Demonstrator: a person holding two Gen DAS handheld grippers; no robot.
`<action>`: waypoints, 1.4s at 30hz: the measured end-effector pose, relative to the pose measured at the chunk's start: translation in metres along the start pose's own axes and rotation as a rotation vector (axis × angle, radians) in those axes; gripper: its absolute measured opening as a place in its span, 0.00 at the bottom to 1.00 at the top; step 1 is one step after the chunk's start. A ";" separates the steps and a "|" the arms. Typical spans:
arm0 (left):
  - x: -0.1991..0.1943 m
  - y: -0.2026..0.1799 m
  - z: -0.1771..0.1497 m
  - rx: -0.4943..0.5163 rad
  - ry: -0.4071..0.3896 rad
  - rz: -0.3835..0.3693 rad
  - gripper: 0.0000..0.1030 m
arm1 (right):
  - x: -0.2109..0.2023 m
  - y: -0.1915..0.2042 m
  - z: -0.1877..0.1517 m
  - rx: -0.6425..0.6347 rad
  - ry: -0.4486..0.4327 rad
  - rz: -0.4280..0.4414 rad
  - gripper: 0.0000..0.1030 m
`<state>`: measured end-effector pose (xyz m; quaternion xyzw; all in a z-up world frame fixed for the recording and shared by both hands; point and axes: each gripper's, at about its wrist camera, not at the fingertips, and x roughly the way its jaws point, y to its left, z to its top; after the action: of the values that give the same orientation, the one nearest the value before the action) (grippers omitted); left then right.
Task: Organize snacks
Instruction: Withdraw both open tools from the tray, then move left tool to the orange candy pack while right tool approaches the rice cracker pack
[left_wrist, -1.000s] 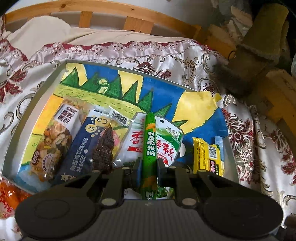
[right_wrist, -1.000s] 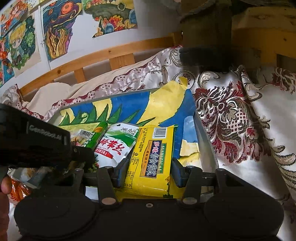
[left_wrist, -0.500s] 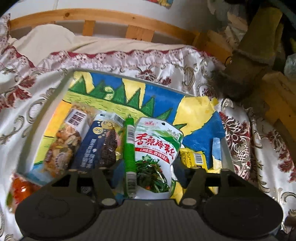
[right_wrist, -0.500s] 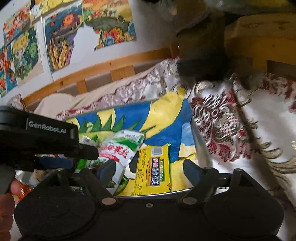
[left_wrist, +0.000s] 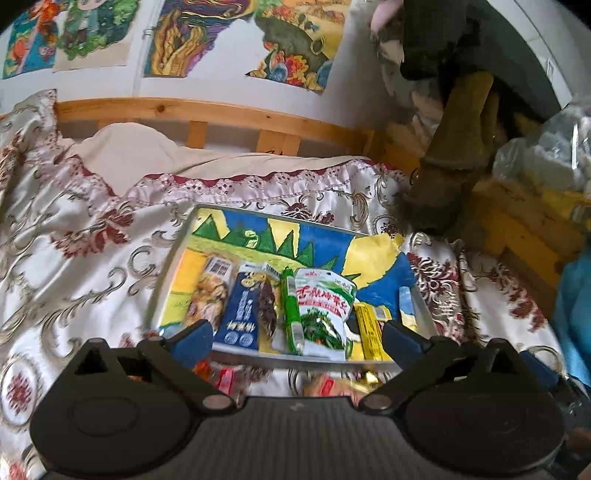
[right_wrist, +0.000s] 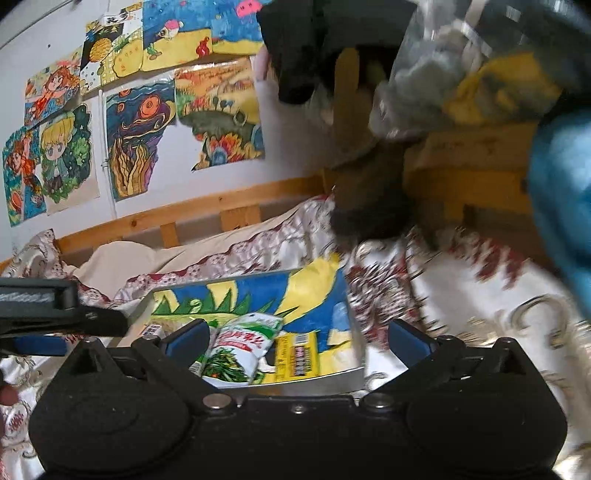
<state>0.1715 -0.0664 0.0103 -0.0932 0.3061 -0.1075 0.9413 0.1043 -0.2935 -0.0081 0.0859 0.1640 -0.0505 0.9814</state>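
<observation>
Both the left gripper (left_wrist: 297, 334) and right gripper (right_wrist: 297, 338) are spread wide and empty, so the yellow packet (left_wrist: 371, 334) at the tray (left_wrist: 295, 357)'s near-right corner could easily get knocked off.

Both wrist cameras look forward and down over the bed toward the tray (left_wrist: 173, 258) at 12 o'clock, from near its front edge. The right view sits further right; both share the tray (right_wrist: 332, 378) and wall drawings (left_wrist: 295, 40)

five snack packets (left_wrist: 323, 314), one tray (left_wrist: 421, 314)
</observation>
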 end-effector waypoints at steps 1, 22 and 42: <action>-0.007 0.002 -0.002 -0.004 -0.001 -0.002 0.97 | -0.008 0.001 0.001 -0.008 -0.010 -0.008 0.99; -0.143 0.037 -0.064 0.055 -0.067 0.060 1.00 | -0.157 0.025 -0.013 -0.003 -0.008 0.034 0.99; -0.136 0.043 -0.108 0.124 0.151 0.166 1.00 | -0.159 0.060 -0.049 -0.160 0.217 0.048 0.99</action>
<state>0.0055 -0.0021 -0.0103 -0.0007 0.3757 -0.0548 0.9251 -0.0535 -0.2142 0.0079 0.0165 0.2704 -0.0042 0.9626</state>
